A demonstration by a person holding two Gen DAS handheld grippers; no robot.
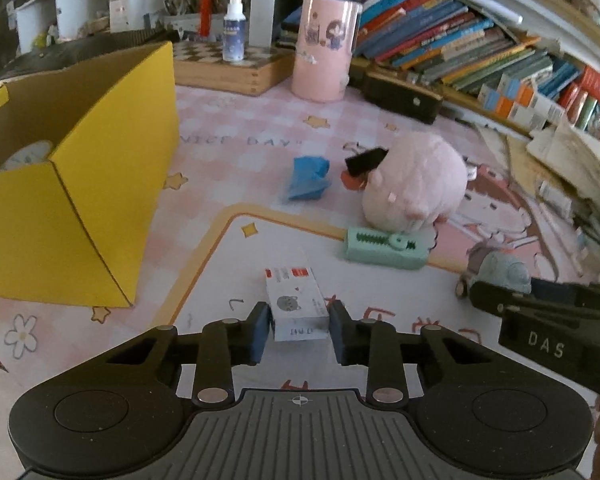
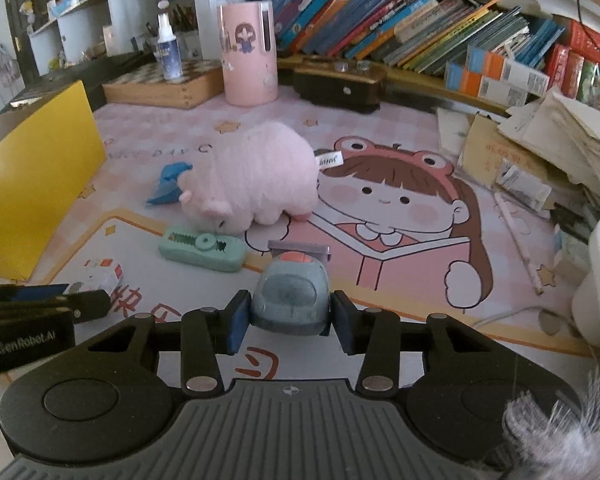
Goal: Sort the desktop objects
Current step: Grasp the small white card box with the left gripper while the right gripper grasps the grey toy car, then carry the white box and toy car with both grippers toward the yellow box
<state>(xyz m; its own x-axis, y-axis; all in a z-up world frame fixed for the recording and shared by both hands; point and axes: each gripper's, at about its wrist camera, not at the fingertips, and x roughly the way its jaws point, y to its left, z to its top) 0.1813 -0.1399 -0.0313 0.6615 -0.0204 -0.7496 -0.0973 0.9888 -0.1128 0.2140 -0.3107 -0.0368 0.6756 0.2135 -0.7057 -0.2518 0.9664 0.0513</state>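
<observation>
In the left wrist view my left gripper (image 1: 299,316) is shut on a small white box (image 1: 296,300) with a grey cat picture, which lies on the pink cartoon desk mat (image 1: 228,152). The pads touch both of its long sides. In the right wrist view my right gripper (image 2: 288,312) is shut on a grey-blue rounded toy (image 2: 288,288) with an orange top, a pad against each flank. A pink plush (image 2: 256,176), a mint-green toothed gadget (image 2: 202,248) and a crumpled blue piece (image 2: 168,188) lie further back. An open yellow cardboard box (image 1: 80,200) stands at the left.
A pink cylinder holder (image 1: 324,48), a wooden chessboard box (image 1: 228,68) with a spray bottle (image 1: 234,28) and a dark case (image 1: 404,96) stand at the back. Rows of books (image 1: 460,44) line the shelf. Loose papers (image 2: 540,152) pile up at the right.
</observation>
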